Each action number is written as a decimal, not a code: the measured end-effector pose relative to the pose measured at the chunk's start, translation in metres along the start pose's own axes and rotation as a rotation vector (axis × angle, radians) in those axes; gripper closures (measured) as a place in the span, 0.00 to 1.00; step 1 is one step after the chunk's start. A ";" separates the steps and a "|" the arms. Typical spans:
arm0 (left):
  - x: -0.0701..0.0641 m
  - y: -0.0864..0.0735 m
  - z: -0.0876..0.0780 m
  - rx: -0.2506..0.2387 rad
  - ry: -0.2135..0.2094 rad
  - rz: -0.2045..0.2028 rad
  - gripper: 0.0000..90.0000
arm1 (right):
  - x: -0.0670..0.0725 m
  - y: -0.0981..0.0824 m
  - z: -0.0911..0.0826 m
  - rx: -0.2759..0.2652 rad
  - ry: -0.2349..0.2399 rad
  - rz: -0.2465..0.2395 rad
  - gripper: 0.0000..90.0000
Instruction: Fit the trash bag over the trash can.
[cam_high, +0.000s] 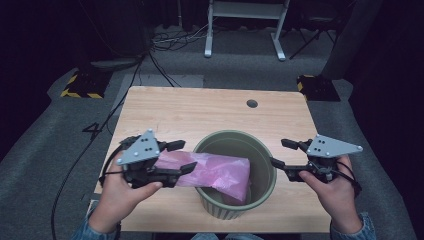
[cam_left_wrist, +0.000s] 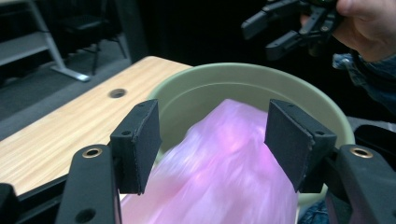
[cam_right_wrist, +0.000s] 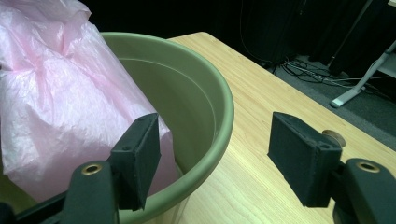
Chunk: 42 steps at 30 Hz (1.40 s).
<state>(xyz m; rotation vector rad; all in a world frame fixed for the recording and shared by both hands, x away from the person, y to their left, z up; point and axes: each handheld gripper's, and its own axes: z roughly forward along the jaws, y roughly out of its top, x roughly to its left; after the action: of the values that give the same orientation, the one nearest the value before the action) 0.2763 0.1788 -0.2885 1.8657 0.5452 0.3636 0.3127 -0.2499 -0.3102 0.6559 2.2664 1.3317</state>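
Grey carpet and black drapes ring a pale rectangular wooden table (cam_high: 165, 107), which has a small round cable hole (cam_high: 252, 103) near its far edge. Behind it a white metal frame (cam_high: 245, 25) stands among loose black cables (cam_high: 172, 40), with yellow-and-black striped blocks (cam_high: 82, 85) on the floor at the far corners.

Between the two tools, near the table's close edge, sits a round sage-green ribbed plastic bin (cam_high: 262, 197). A crumpled translucent pink plastic bag (cam_high: 215, 170) lies across the bin's rim, one end down inside the bin, the other sticking out over the rim toward the left gripper (cam_high: 180, 157).

That left gripper is released: its jaws stand wide apart, and in the left gripper view the pink bag (cam_left_wrist: 219, 168) lies between the black pads (cam_left_wrist: 142, 140) with a gap on each side, the bin's mouth just ahead of them. Whether the bag's underside rests on the tool's body I cannot tell.

The right gripper (cam_high: 282, 152), held in the person's right hand (cam_high: 335, 192), is also spread open and grasps nothing. It sits just outside the bin's rim on the side opposite the left tool. In the right gripper view one pad (cam_right_wrist: 140, 154) stands in front of the rim (cam_right_wrist: 219, 130) and the bag, the other (cam_right_wrist: 299, 154) is over bare wood, and the bag (cam_right_wrist: 56, 102) bulges up out of the bin beyond them.
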 end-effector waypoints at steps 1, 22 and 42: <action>0.002 -0.003 -0.007 -0.003 0.015 -0.002 0.40 | 0.000 0.000 0.000 0.000 -0.001 0.001 0.38; 0.025 -0.081 -0.084 0.022 0.261 -0.176 0.33 | -0.011 -0.010 -0.001 0.007 0.014 0.016 0.36; 0.006 -0.120 -0.089 0.040 0.201 -0.261 0.30 | -0.014 -0.021 -0.012 0.007 0.004 0.051 0.35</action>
<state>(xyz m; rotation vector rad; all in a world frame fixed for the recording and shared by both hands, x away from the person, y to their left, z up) 0.2141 0.2879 -0.3696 1.7790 0.9283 0.3697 0.3130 -0.2751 -0.3216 0.7185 2.2727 1.3499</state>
